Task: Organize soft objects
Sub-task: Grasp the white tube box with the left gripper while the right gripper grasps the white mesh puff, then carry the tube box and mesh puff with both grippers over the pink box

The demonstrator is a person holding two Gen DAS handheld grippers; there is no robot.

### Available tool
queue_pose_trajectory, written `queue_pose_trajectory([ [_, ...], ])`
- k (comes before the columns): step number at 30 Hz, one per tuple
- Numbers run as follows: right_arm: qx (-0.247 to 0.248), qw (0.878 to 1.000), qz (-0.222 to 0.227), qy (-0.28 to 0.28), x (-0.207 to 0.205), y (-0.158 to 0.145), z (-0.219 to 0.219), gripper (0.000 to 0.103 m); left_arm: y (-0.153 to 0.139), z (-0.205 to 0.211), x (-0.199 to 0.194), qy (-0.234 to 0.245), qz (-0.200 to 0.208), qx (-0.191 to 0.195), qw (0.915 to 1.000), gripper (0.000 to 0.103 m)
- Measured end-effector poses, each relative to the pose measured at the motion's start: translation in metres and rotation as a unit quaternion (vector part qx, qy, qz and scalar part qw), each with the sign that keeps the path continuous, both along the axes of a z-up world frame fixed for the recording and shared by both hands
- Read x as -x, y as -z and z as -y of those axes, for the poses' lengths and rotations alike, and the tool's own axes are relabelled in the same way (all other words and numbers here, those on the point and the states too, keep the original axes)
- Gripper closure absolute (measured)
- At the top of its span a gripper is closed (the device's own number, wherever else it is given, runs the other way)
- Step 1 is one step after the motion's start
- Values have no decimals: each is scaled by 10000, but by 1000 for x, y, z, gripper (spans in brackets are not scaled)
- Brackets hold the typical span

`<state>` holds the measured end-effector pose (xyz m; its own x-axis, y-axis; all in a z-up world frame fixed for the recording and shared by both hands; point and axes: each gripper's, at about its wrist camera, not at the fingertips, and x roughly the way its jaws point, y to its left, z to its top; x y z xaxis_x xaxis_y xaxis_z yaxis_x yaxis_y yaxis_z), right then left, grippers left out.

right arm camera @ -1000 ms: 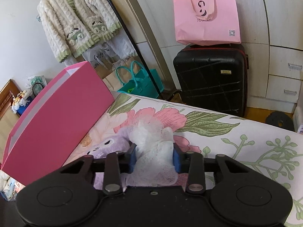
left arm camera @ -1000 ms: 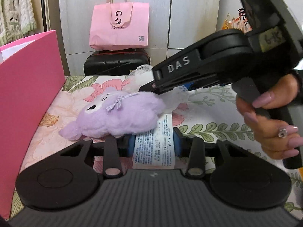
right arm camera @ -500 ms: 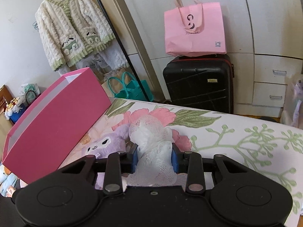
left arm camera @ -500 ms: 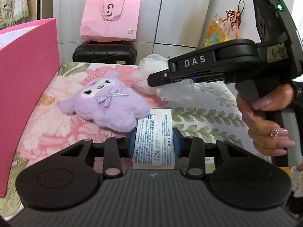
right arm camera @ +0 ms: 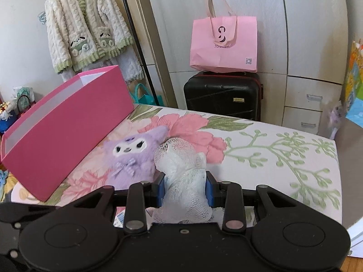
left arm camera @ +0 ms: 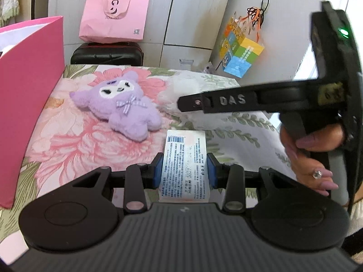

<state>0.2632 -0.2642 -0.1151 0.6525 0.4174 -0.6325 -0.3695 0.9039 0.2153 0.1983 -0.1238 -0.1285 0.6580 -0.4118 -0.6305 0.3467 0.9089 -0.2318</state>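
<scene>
My left gripper [left arm camera: 185,170] is shut on a white packet with a printed label [left arm camera: 185,156], held above the floral bedspread [left arm camera: 79,145]. My right gripper [right arm camera: 185,188] is shut on a white mesh puff [right arm camera: 179,156]. In the left wrist view that gripper's finger [left arm camera: 226,100] reaches in from the right, with the puff [left arm camera: 172,90] blurred behind it. A purple plush toy [left arm camera: 122,106] lies face up on the bedspread, apart from both grippers. It also shows just left of the puff in the right wrist view, plush toy [right arm camera: 131,154]. An open pink box [right arm camera: 63,131] stands at the left.
A pink shopping bag [right arm camera: 224,45] sits on a black suitcase [right arm camera: 222,95] beyond the bed's far edge. A colourful gift bag [left arm camera: 240,49] hangs at the right wall. A person's hand [left arm camera: 313,154] grips the right gripper's handle. A cardigan [right arm camera: 86,27] hangs behind the box.
Both grippers have drawn back from the plush toy, each keeping its load. The plush now lies farther off and fully in view; the right gripper has shifted right.
</scene>
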Motion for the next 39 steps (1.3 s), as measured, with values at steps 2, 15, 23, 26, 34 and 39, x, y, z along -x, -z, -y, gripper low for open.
queue_pose_trajectory([
  [2, 81, 9999, 66, 5, 12, -2, -2, 64, 0, -2, 3, -36, -180, -121, 9998, 65],
  [15, 221, 9994, 240, 88, 78, -8, -11, 63, -15, -38, 31, 4, -199, -4, 9998, 65],
  [23, 371, 9990, 230, -6, 116, -15, -29, 63, -15, -69, 48, -253, -104, 40, 9996, 65],
  [26, 438, 9989, 187, -28, 129, -17, -38, 63, -14, -78, 54, -247, -135, 79, 9996, 65],
  [34, 349, 9989, 138, -270, 161, -21, -66, 63, -20, -94, 76, -82, -58, 31, 9999, 65],
  [39, 366, 9973, 147, -618, 179, -32, -87, 62, -31, -110, 96, -80, 82, -156, 9998, 65],
])
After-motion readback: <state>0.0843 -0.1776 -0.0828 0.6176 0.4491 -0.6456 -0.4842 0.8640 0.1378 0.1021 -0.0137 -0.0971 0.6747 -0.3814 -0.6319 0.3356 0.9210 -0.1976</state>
